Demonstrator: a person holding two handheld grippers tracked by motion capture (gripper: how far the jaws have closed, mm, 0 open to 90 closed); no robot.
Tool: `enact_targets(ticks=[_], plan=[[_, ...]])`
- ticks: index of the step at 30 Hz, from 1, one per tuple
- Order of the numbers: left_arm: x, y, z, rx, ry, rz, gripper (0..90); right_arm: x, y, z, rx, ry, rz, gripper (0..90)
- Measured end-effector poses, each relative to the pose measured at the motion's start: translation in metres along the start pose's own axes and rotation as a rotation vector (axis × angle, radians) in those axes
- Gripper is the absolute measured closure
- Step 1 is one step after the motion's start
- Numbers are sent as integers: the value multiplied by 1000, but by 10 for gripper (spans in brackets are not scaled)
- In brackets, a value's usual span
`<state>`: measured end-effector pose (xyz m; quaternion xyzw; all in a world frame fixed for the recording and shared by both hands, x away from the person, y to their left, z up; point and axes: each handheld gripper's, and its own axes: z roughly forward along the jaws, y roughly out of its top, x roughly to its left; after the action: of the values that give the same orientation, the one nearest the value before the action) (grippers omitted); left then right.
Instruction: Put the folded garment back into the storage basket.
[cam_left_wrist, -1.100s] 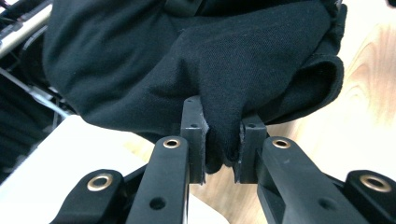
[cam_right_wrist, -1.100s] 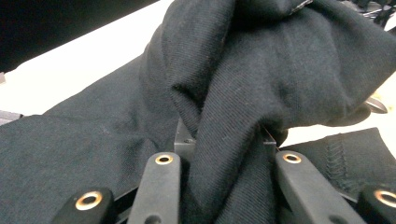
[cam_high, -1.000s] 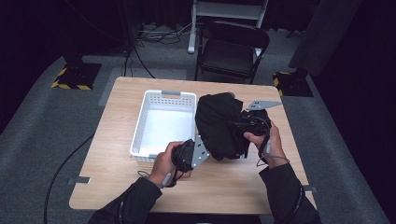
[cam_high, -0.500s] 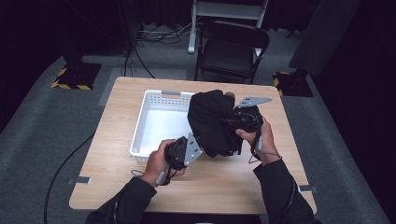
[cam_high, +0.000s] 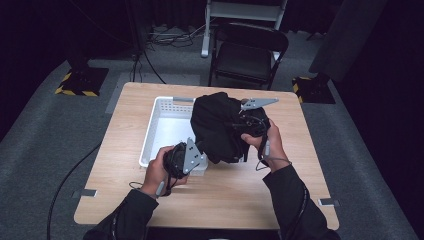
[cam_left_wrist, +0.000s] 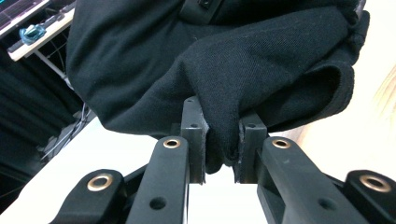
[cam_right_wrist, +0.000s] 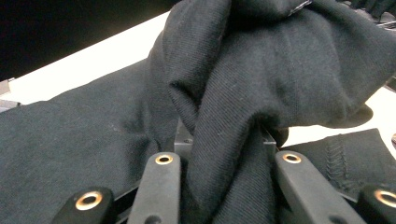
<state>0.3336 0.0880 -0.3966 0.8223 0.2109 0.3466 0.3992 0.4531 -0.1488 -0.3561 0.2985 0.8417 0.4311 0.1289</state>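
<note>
A bundled black garment hangs above the table between both grippers, partly over the white basket. My left gripper pinches its lower left edge; in the left gripper view a fold of the black garment is clamped between the jaws of that left gripper. My right gripper holds the garment's right side; in the right gripper view a thick fold of the black garment fills the right gripper, hiding its pads.
The wooden table has bare surface in front and at the right. A black folding chair stands behind the table. Cables run over the grey floor at the left.
Both hands have carried the garment to the left, from the table's right side toward the basket, and slightly up. The grips have not changed.
</note>
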Motion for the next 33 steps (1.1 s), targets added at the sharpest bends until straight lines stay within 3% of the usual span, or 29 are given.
enact_targets(ticks=[16,33], plan=[[9,-16,-5,14,46,-36,773,9,12,22,6,12,16,721],[18,-31,-9,28,66,-77,773,15,15,39,27,24,20,721]])
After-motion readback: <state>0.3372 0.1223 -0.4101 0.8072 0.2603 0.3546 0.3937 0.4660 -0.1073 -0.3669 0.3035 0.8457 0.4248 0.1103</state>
